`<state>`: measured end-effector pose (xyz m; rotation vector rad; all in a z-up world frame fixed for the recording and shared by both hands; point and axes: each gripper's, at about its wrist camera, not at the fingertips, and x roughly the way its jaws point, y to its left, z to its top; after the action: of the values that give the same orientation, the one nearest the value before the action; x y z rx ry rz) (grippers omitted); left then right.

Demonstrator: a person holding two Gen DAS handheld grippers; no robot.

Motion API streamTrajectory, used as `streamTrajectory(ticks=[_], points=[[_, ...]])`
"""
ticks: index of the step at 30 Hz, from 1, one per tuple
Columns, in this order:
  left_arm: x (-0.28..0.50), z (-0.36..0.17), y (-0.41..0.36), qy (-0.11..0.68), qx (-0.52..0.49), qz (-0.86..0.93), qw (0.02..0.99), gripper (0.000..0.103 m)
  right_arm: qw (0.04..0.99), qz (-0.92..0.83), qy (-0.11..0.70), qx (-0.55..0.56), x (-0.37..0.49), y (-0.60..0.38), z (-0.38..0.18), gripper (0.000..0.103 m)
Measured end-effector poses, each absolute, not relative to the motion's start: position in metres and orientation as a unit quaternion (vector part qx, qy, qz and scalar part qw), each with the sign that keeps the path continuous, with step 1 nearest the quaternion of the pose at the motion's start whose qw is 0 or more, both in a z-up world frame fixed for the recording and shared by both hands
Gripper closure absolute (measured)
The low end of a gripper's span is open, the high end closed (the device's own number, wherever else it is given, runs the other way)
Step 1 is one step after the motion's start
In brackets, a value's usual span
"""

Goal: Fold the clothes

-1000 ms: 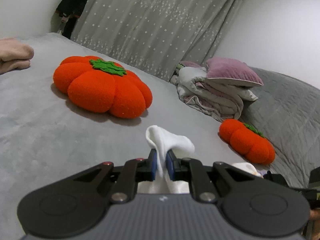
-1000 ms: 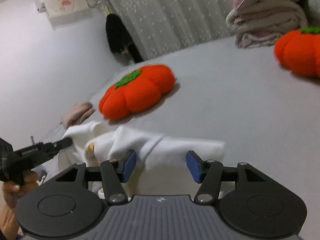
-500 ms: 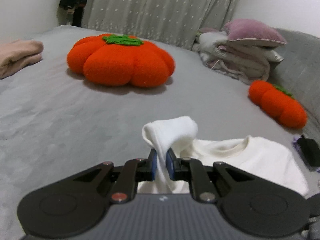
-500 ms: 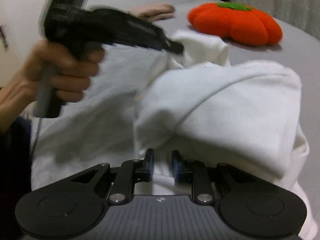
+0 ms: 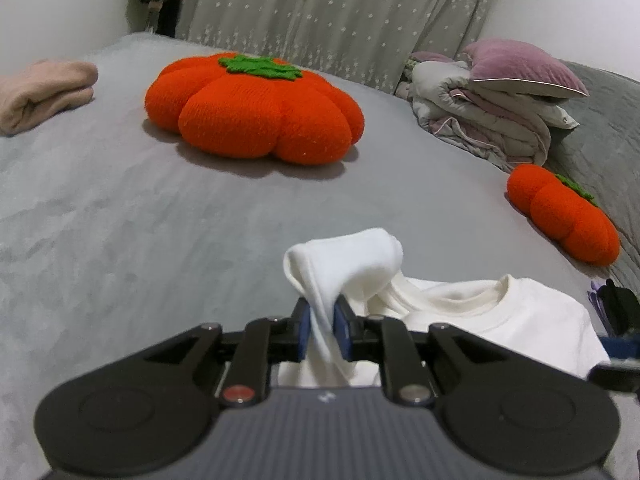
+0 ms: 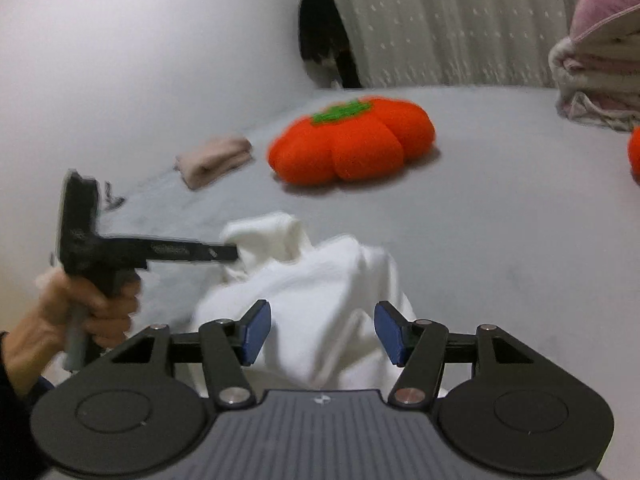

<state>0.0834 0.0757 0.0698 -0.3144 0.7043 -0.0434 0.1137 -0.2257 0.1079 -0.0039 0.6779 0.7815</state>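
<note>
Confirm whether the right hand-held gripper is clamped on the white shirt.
No, the right hand-held gripper stands open, its pads apart over the white shirt.

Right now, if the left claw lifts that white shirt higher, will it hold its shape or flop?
Probably flop: the white shirt already droops in soft folds over the shut left claw. It looks light, bunching loosely in front of the open right claw. One pinch would likely let the rest trail.

On the bed [image 5: 120, 220], the shirt [image 5: 520, 320] lies before the pumpkin cushion [image 5: 252, 108].

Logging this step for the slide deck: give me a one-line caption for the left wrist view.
Left gripper pinches a fold of the white shirt above the grey bed, two orange pumpkin cushions beyond.
</note>
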Motion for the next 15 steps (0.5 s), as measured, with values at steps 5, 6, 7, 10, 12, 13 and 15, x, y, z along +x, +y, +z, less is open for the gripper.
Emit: streamTrajectory(ticks=[5, 6, 7, 10, 12, 13, 15], points=[[0.086, 0.067, 0.08, 0.342, -0.152, -0.014, 0.927, 0.064, 0.871, 0.375, 0.313, -0.044, 0.105, -0.204, 0.107, 0.067], [0.086, 0.066, 0.081, 0.342, -0.154, -0.014, 0.927, 0.061, 0.874, 0.372, 0.309, -0.055, 0.104, -0.198, 0.107, 0.069], [0.086, 0.065, 0.082, 0.341, -0.156, -0.015, 0.927, 0.058, 0.877, 0.367, 0.304, -0.066, 0.102, -0.196, 0.108, 0.076], [0.088, 0.063, 0.085, 0.339, -0.161, -0.018, 0.927, 0.058, 0.892, 0.34, 0.28, -0.1, 0.095, -0.198, 0.116, 0.089], [0.089, 0.061, 0.087, 0.337, -0.165, -0.019, 0.927, 0.061, 0.906, 0.311, 0.257, -0.128, 0.087, -0.201, 0.123, 0.097], [0.089, 0.06, 0.088, 0.337, -0.166, -0.02, 0.927, 0.063, 0.912, 0.297, 0.246, -0.141, 0.084, -0.201, 0.126, 0.097], [0.089, 0.06, 0.085, 0.333, -0.16, -0.027, 0.929, 0.072, 0.922, 0.27, 0.224, -0.162, 0.078, -0.202, 0.134, 0.1]])
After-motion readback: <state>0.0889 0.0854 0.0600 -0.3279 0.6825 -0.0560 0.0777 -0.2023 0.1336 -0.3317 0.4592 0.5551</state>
